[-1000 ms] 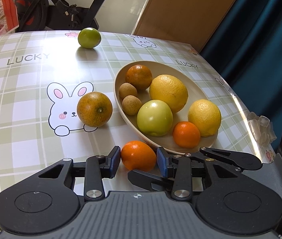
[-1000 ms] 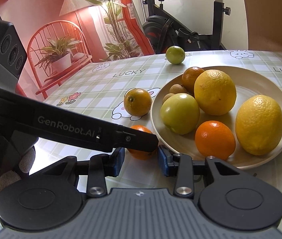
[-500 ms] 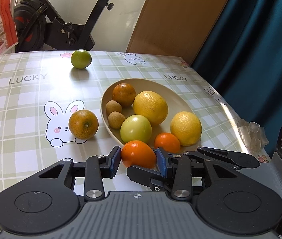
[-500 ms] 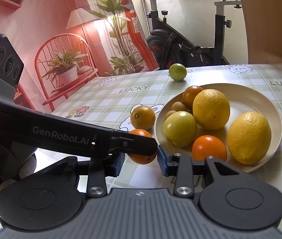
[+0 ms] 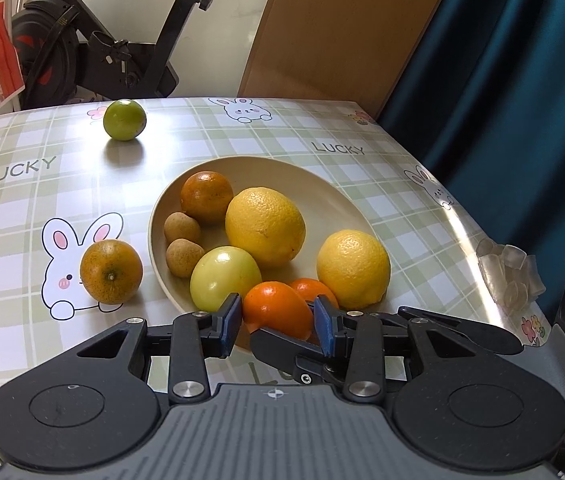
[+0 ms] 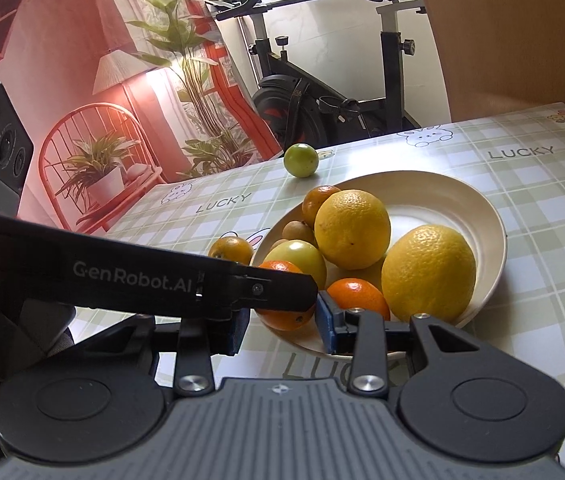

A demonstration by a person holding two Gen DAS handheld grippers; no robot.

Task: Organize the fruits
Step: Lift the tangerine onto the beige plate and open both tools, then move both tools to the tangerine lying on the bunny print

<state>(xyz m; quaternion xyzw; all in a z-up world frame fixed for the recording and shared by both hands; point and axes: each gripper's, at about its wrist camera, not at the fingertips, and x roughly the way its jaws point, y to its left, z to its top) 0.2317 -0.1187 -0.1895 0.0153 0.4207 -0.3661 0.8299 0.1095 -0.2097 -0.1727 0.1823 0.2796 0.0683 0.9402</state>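
Observation:
A small orange (image 5: 274, 308) hangs just above the near rim of the beige plate (image 5: 322, 196), and my left gripper (image 5: 276, 318) is shut on it, blue pads on both sides. In the right wrist view the same orange (image 6: 282, 318) also sits between the pads of my right gripper (image 6: 282, 330), which looks shut on it; the left gripper's black finger (image 6: 162, 276) crosses in front and hides the left pad. The plate (image 6: 462, 208) holds two big yellow citrus, a pale green fruit, a small orange, a dark orange and two brown longans.
A brownish orange (image 5: 111, 271) lies on the bunny tablecloth left of the plate, and a green lime (image 5: 124, 119) sits near the far edge. An exercise bike (image 6: 322, 92) stands behind the table. A clear corner guard (image 5: 506, 276) marks the right edge, beside a blue curtain.
Both grippers have risen together with the small orange, from the tablecloth in front of the plate to just over its near rim. The other fruit has not moved.

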